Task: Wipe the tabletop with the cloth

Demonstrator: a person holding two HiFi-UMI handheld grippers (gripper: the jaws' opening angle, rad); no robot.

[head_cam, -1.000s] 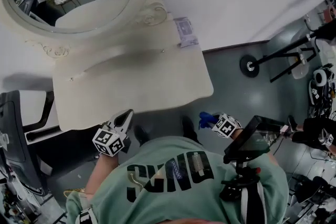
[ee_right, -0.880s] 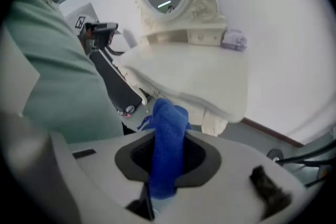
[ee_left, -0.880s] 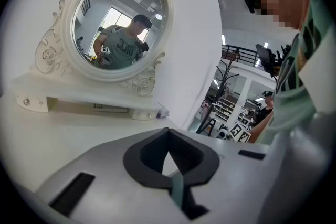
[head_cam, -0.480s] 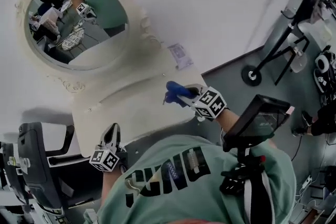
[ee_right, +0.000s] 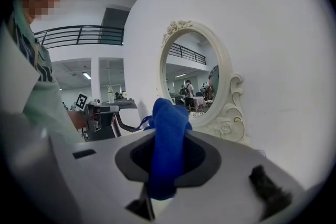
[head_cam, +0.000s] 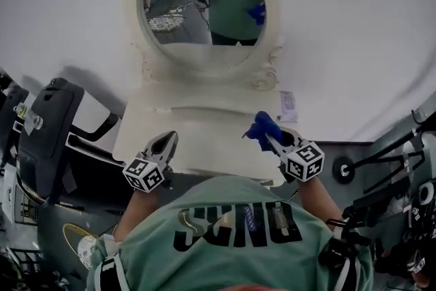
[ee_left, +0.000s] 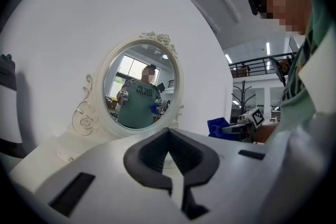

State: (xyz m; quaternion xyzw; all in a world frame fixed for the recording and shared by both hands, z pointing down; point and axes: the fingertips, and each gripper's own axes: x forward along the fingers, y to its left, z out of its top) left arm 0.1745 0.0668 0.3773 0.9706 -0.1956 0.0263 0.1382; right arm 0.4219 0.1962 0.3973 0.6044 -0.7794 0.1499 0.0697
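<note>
head view: right tool sits over the right part of the cream bench, pinching a blue cloth. whether the cloth touches the bench surface is unclear. left tool is at the bench's front left edge, well apart from the cloth. oval mirror stands at the back.

left gripper view: left tool is pressed together, with nothing between its jaws.

right gripper view: right tool is clamped on the cloth, a bunched fold running up through the jaws and sticking out past them.

judgement: cloth looks soft, light and limp, so it will likely crumple or drag loose when rubbed. best held deep on a bunched fold, leaving a loose pad to press flat on the bench.
</note>
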